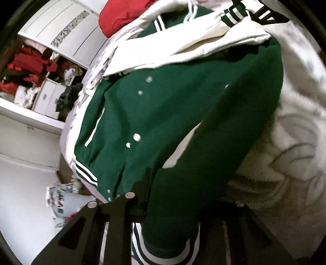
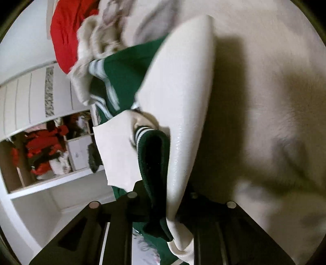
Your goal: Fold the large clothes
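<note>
A green varsity jacket (image 1: 163, 114) with white sleeves, striped cuffs and snap buttons lies on a pale patterned bedspread (image 1: 289, 130). My left gripper (image 1: 171, 195) is shut on the jacket's green hem edge and lifts that side over the body. A white sleeve (image 1: 203, 42) lies folded across the upper part. In the right wrist view my right gripper (image 2: 169, 195) is shut on the jacket (image 2: 154, 155), pinching green fabric and a white sleeve (image 2: 179, 97) together above the bedspread (image 2: 264, 102).
A red garment (image 1: 120, 16) lies at the far end of the bed and shows in the right wrist view (image 2: 67, 36) too. A white wardrobe (image 1: 61, 30) with an open shelf of red clothes (image 1: 30, 67) stands to the left. A printed bag (image 1: 63, 201) sits on the floor.
</note>
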Demonstrator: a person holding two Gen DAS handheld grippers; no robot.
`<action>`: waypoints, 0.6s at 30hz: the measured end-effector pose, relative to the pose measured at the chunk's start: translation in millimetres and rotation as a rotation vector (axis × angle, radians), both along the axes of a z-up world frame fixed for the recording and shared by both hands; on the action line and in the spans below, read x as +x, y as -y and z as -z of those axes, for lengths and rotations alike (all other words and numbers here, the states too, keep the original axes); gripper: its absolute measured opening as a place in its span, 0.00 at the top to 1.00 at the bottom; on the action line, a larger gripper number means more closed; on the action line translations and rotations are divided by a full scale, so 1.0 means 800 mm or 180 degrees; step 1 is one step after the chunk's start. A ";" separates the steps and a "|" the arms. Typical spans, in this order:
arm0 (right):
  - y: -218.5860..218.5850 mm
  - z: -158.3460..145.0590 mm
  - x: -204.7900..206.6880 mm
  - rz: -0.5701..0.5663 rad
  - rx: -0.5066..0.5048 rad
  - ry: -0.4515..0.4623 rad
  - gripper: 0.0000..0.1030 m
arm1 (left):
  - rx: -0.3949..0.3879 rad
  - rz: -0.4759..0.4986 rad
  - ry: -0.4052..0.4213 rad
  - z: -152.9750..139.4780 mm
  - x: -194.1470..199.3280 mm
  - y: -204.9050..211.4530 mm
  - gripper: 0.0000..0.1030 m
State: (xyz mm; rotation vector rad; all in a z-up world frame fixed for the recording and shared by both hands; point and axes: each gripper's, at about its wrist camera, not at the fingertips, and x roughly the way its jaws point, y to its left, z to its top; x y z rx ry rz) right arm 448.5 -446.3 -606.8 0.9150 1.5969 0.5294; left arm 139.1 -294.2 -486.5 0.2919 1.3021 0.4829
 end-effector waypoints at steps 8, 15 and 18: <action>-0.177 -0.181 0.037 -0.0331 -0.0543 0.0399 0.85 | -0.0655 -0.0298 0.0327 -0.095 -0.006 -0.170 0.83; -0.433 -0.206 0.072 -0.0658 -0.1186 0.0417 0.85 | -0.1504 -0.0916 0.0406 -0.065 -0.007 -0.369 0.84; -0.543 -0.165 0.087 -0.0856 -0.1606 0.0404 0.85 | -0.1883 -0.1132 0.0325 -0.007 -0.004 -0.453 0.83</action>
